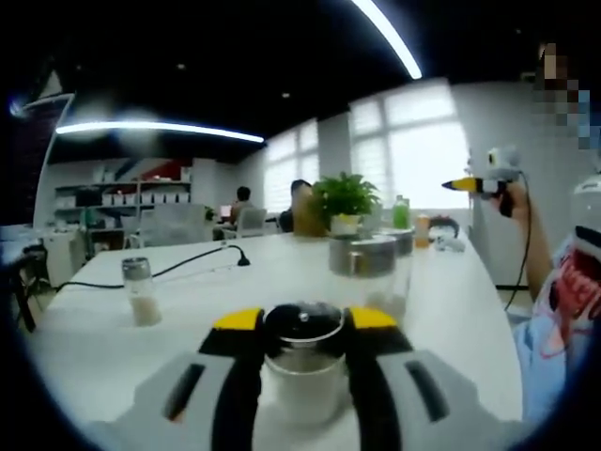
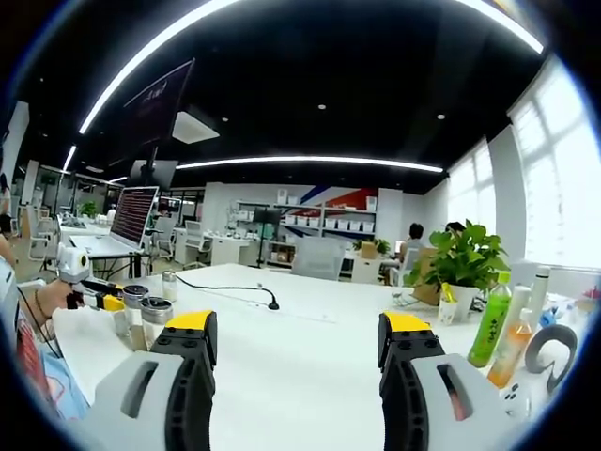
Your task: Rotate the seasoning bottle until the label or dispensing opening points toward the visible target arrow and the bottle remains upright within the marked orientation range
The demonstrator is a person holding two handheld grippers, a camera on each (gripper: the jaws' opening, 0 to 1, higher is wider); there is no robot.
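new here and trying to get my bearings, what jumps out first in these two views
In the left gripper view, the left gripper is closed around a clear seasoning bottle with a dark lid, low on the white table. A second bottle stands apart to its left. In the right gripper view, the right gripper is open over bare tabletop, with a leafy potted plant beyond it on the right.

The seasoning bottle (image 1: 305, 362) stood upright on the white worktop (image 1: 451, 310), between the two yellow-tipped fingers (image 1: 239, 324) of the left gripper (image 1: 305, 321). It was a clear glass jar with a dark, shiny round lid and pale contents in its lower part. Contact between fingers and glass could not be confirmed. No label or dispensing opening could be made out. In the right gripper view, it could not be singled out among the small jars at far left.
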